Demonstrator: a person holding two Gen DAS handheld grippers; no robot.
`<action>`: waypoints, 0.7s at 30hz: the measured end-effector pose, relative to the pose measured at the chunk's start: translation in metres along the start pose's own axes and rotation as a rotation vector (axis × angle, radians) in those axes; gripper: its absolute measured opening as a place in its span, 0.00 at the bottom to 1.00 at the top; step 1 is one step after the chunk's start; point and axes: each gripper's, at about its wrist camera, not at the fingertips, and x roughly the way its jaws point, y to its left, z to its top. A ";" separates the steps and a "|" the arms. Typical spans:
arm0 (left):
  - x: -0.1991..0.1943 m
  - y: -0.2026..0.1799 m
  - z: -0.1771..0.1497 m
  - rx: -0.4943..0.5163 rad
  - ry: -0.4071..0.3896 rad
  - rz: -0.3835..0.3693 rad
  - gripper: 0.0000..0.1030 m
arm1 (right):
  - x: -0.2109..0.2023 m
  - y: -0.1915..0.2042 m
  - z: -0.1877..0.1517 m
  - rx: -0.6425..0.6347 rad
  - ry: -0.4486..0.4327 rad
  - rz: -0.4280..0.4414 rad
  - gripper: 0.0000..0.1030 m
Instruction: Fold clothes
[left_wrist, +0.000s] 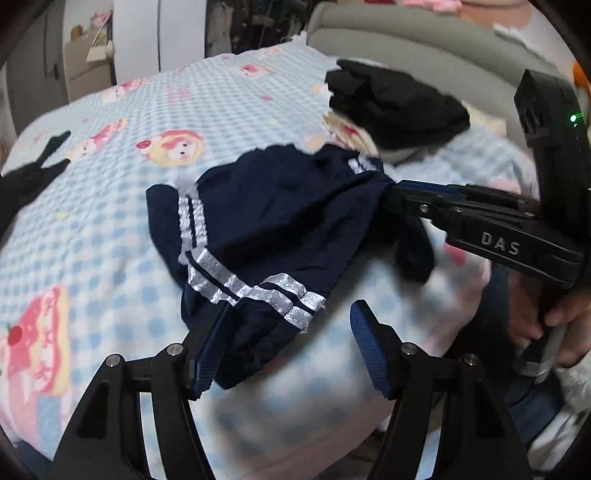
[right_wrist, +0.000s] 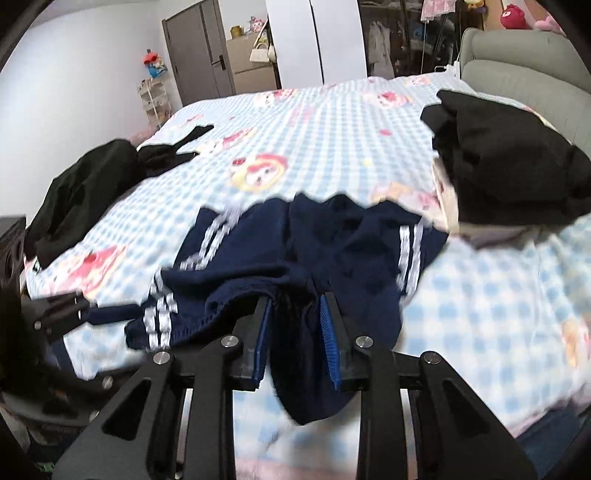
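Observation:
A navy garment with white stripes (left_wrist: 273, 221) lies crumpled on the blue checked bed cover (left_wrist: 221, 103). My right gripper (left_wrist: 388, 190) comes in from the right and is shut on a bunched edge of it. In the right wrist view the navy garment (right_wrist: 332, 240) hangs down as a fold between the pads of that right gripper (right_wrist: 295, 299). My left gripper (left_wrist: 291, 314) stands open at the garment's near striped hem. The cloth lies against its left finger (left_wrist: 208, 354), and the other finger is clear of it.
A pile with a black garment on top (left_wrist: 399, 107) sits at the back right, next to a grey padded headboard (left_wrist: 406, 33). More black clothes (right_wrist: 81, 195) lie at the bed's left edge. A person's hand (left_wrist: 554, 317) holds the right gripper's handle.

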 end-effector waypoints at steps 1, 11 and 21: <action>0.002 0.000 0.003 -0.002 -0.003 -0.004 0.66 | -0.001 -0.001 0.005 0.005 -0.012 0.007 0.25; 0.038 0.001 0.023 -0.014 0.060 0.104 0.16 | -0.007 -0.009 0.002 0.051 -0.048 0.027 0.25; -0.058 0.038 0.051 -0.220 -0.211 0.133 0.15 | 0.026 0.007 -0.027 0.047 0.101 0.027 0.40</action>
